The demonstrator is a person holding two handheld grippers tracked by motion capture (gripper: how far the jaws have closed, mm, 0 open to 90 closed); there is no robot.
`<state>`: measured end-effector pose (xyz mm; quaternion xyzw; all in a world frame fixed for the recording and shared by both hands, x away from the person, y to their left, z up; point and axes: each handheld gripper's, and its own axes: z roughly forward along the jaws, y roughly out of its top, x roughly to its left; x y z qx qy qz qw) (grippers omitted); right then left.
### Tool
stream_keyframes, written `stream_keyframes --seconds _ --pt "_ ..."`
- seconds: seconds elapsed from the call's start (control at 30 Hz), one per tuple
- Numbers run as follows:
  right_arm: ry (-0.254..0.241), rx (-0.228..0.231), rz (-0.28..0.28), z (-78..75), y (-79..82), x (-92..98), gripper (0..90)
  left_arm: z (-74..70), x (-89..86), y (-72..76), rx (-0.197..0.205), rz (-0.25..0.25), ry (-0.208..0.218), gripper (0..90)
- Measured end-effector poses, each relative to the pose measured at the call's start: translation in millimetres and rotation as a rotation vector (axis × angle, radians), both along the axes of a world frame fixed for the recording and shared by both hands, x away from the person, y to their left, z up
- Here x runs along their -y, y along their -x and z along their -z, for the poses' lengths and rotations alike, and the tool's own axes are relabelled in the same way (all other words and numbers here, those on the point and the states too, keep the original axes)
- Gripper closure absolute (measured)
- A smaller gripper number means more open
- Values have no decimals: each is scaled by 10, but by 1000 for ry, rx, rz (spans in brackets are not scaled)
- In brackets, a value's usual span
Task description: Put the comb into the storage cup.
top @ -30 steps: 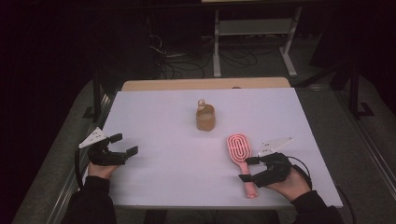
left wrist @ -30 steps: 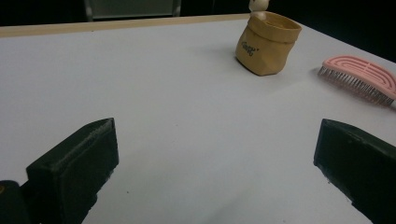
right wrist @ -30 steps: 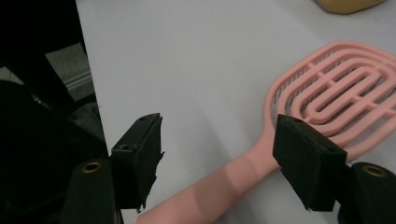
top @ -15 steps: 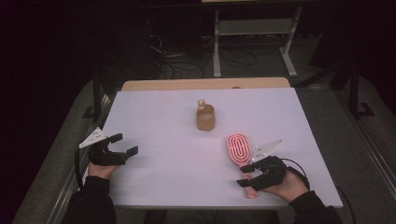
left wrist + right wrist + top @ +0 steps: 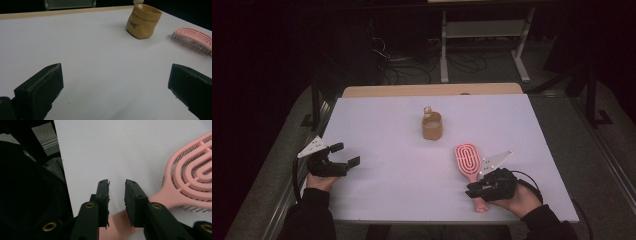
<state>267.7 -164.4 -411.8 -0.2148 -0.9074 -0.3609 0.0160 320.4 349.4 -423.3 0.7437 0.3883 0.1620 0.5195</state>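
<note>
Room dark beyond table (image 5: 377,130), well past both grippers; white frame (image 5: 482,45) and cables on floor there. Table white, matte, wooden strip along far edge. Left gripper (image 5: 343,155) near left edge, jaws wide apart, nothing between. Right gripper (image 5: 473,189) near front edge, jaws just been closing, now narrow, straddling brush (image 5: 190,177) handle; pad contact unclear. Brush head lies ahead of right gripper. Tan pouch (image 5: 143,22) farther off, between grippers.

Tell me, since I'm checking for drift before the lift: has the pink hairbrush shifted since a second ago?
No. The pink hairbrush lies at the same spot, right of and nearer than the tan pouch, handle toward the table's near edge.
</note>
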Motion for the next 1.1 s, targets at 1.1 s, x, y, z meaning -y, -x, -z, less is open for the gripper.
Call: stream_keyframes --seconds 1.1 --pt "136 -30 -13 121 21 -95 880 24 31 -37 -13 30 -9 0"
